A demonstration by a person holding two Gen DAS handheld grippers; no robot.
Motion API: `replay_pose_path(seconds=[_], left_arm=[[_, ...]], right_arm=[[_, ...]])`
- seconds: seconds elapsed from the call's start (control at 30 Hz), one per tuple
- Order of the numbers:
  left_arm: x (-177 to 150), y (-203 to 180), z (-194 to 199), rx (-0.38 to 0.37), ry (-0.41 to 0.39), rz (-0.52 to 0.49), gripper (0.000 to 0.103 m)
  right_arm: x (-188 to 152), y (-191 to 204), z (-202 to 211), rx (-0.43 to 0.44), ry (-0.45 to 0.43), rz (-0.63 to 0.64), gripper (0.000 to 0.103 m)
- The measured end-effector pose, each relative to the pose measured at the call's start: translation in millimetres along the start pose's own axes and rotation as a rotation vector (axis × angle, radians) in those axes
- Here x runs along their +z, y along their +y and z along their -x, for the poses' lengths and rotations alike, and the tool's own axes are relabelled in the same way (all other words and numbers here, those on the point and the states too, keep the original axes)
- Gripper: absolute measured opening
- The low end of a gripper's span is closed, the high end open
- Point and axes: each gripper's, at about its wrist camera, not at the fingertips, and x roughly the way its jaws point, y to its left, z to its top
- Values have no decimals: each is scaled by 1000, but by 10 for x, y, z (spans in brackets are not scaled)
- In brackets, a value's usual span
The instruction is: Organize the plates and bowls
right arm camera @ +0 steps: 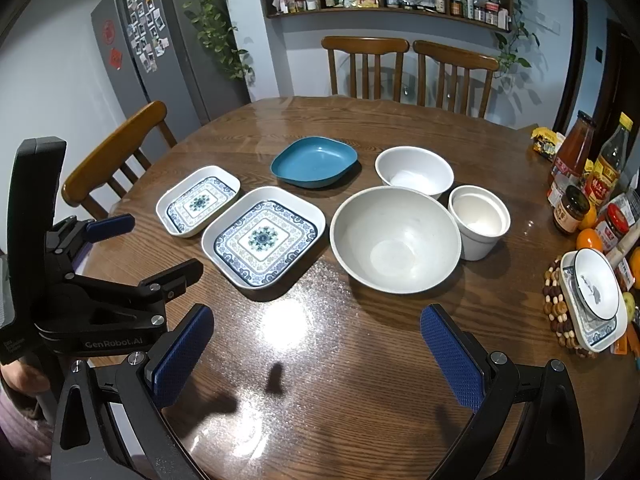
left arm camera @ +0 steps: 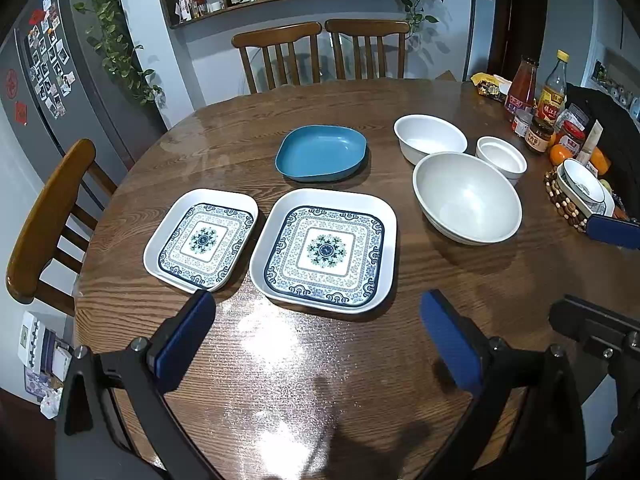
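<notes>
The left gripper [left arm camera: 316,336] hangs over the near edge of the round table [left arm camera: 280,360], jaws spread wide, holding nothing and touching nothing; its left pad [left arm camera: 184,344] sits just short of the small plate's near corner. The right gripper [right arm camera: 316,352] is likewise wide and empty above bare wood.

From the left wrist view, left to right: the small patterned plate [left arm camera: 202,240] lies at 10 o'clock of the table's middle, its long axis running from near-left to far-right. Just beside it, apart by a narrow gap, the large patterned plate [left arm camera: 325,250] sits nearly square-on. Beyond these, at 12 o'clock, the blue dish [left arm camera: 321,153] lies with its long axis across the view. At 2 o'clock the big bowl [left arm camera: 467,198] stands upright, with the mid bowl [left arm camera: 430,138] behind it and the small cup-like bowl [left arm camera: 501,156] to its right, all close together, mouths up.

At 3 o'clock, bottles and jars [left arm camera: 538,96] crowd the table's rim, with a small bowl on a plate [left arm camera: 584,188] resting on a beaded trivet [left arm camera: 560,200]. Chairs [left arm camera: 320,56] ring the far side and left.
</notes>
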Motion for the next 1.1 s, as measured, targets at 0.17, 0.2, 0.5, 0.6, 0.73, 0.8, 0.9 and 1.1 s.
replay_pose_path(seconds=[0.17, 0.2, 0.5, 0.6, 0.73, 0.8, 0.9, 1.1], left_arm=[[-2, -1, 0, 0, 0, 0, 102], [-4, -2, -1, 0, 1, -1, 102], [-21, 10, -35, -21, 6, 13, 102], [-23, 61, -70, -93, 23, 52, 102], [-39, 135, -167, -150, 50, 109, 102], [-69, 194, -231, -162, 73, 135, 102], [-132, 337, -282, -194, 76, 180, 102], [-161, 636, -449, -243, 101, 288, 84]], right_arm=[[5, -12, 19, 1, 1, 0, 103], [-1, -4, 4, 0, 0, 0, 103], [-30, -26, -23, 1, 3, -4, 103], [-44, -24, -49, 10, 5, -10, 103], [-87, 4, -143, 47, 8, -37, 103], [-113, 23, -213, 71, 7, -55, 103], [-154, 54, -339, 87, 26, -69, 103], [-165, 89, -620, 114, 62, -120, 103]])
